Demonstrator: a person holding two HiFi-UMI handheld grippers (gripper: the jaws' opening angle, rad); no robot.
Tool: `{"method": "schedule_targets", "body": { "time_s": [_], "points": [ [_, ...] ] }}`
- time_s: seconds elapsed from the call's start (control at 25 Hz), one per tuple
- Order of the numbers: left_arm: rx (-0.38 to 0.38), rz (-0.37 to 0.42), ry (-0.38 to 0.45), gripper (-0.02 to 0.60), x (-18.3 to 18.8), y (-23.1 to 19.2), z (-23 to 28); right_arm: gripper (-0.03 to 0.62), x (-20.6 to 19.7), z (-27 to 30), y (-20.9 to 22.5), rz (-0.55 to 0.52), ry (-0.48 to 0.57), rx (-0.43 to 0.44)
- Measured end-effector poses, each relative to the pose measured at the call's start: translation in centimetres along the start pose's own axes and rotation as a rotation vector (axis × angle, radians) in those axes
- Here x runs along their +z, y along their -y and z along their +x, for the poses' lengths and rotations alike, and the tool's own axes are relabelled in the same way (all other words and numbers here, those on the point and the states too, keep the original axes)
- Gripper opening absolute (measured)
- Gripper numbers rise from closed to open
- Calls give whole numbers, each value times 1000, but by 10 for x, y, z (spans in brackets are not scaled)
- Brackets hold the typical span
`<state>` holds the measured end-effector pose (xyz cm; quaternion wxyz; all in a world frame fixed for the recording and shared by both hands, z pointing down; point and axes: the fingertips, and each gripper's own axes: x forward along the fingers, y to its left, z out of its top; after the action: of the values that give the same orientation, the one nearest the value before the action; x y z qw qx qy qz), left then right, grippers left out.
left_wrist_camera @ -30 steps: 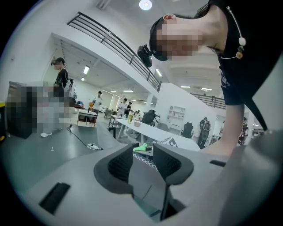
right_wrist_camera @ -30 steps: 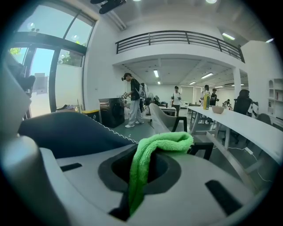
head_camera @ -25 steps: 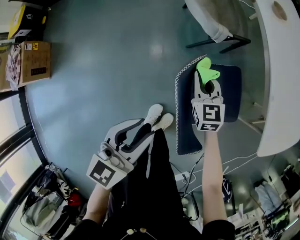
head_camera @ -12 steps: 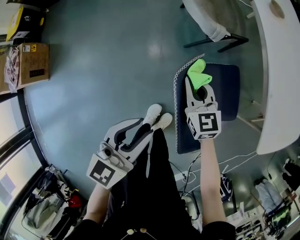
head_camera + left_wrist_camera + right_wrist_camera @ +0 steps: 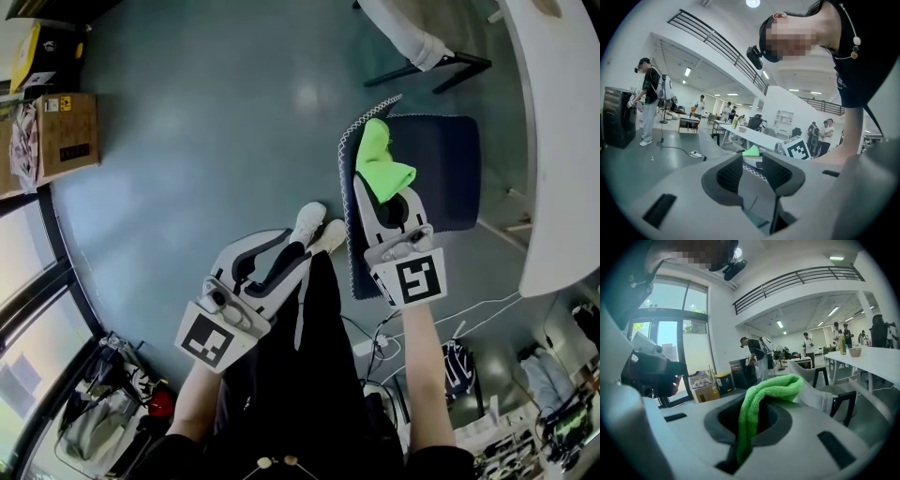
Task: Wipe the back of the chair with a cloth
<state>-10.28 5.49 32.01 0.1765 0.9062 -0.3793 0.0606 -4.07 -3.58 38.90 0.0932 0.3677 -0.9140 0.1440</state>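
From above, the dark blue chair (image 5: pixel 445 173) shows its seat, and its back is the edge with white zigzag stitching (image 5: pixel 345 178). A bright green cloth (image 5: pixel 380 167) hangs over the top of that back edge, and my right gripper (image 5: pixel 387 194) is shut on it. In the right gripper view the cloth (image 5: pixel 757 404) runs down between the jaws of that gripper (image 5: pixel 754 417). My left gripper (image 5: pixel 279 255) is held low by the person's legs, left of the chair, open and empty. Between the jaws of the left gripper (image 5: pixel 753 171) I see the stitched chair edge and the cloth (image 5: pixel 751 151).
A white table (image 5: pixel 562 141) runs along the right, close to the chair. Another chair (image 5: pixel 422 42) stands beyond it. A cardboard box (image 5: pixel 66 131) sits far left. Cables and a power strip (image 5: pixel 370 354) lie on the floor by the person's feet (image 5: pixel 314 230). People stand in the background.
My right gripper has carried the green cloth up and left, from over the seat to the stitched top edge of the chair back. The left gripper has stayed put.
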Motion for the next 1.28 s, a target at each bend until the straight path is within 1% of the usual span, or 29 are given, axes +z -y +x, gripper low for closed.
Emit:
{"method": "schedule_targets", "body": {
  "time_s": [0.08,0.16,0.28,0.52,0.8,1.04,1.28],
  "points": [
    [-11,4,-2,132,2,2,2,18,3,-8,-8,14,13,24],
    [-18,5,-4,132,3,5,4,18,5,-15,-19,7,25,53],
    [-30,12,-9,132,3,9,9,18,0,-28,-33,2,18,63],
    [-58,19,-15,132,3,21,15,18,-14,-57,-44,103,-4,84],
    [-64,23,-29,132,-1,25,16,18,-30,-93,-66,138,-57,122],
    [-53,15,-23,132,-1,27,15,18,-41,-120,-84,166,-89,131],
    [-69,26,-24,132,-2,36,17,18,-57,-141,-96,176,-133,176]
  ]
}}
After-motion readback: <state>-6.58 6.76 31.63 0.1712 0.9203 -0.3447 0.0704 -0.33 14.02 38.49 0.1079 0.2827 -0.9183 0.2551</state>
